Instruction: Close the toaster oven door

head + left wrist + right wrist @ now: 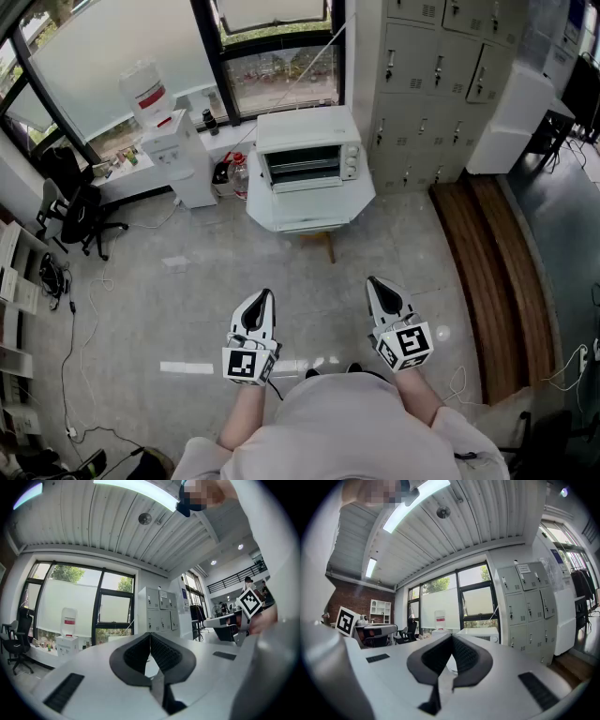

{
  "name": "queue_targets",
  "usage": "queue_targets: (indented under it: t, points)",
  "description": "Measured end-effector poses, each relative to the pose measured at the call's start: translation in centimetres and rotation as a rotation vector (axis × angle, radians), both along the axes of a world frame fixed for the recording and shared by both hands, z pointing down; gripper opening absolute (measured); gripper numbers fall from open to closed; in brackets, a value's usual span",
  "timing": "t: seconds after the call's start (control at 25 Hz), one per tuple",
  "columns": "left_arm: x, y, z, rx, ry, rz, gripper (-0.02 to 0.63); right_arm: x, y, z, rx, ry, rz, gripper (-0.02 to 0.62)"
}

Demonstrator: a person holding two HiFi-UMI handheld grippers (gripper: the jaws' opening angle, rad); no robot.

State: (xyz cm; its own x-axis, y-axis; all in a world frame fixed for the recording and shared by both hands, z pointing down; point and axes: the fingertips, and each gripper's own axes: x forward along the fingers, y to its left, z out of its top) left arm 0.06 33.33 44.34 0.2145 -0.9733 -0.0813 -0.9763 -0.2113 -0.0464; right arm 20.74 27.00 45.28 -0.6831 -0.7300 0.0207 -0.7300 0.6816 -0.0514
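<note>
The toaster oven stands on a small white counter in front of the window, between a water dispenser and a bank of grey lockers. Its front shows the dark cavity and racks, with a pale strip folded out below them. I read that as the door being down, though it is too small to be sure. On that reading nothing of the task is done: the approach, the reach for the door and the swing upward are all left.

A wide stretch of grey floor separates the oven from the person. The left hand-held gripper and the right hand-held gripper are held level, side by side, aimed toward the oven and well apart from it. On each, the jaws meet at the tips with nothing between them.
</note>
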Motion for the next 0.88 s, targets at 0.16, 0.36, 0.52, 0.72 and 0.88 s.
queue_targets:
  t: [0.16,0.36,0.52,0.72,0.88]
  points:
    - [0.9,-0.7,-0.2,-0.015,0.012,0.003,0.02,0.8,-0.7,-0.4,0.0,0.003,-0.005,0.008]
    - [1.9,-1.0,-0.3,-0.017,0.004,0.0,0.021,1.4,-1.1,-0.6,0.004,0.004,-0.019,0.008]
    - [2.5,-1.2,0.0,-0.024,0.009,-0.013,0.02,2.0,-1.4,-0.5,0.002,0.004,-0.03,0.008]
    - [3.4,-1.5,0.2,-0.032,0.002,-0.024,0.02,3.0,-2.1,-0.3,0.0,-0.002,-0.024,0.008]
    - [4.4,-1.9,0.3,-0.035,-0.005,-0.023,0.021,3.8,-2.8,-0.1,-0.002,0.002,-0.036,0.008]
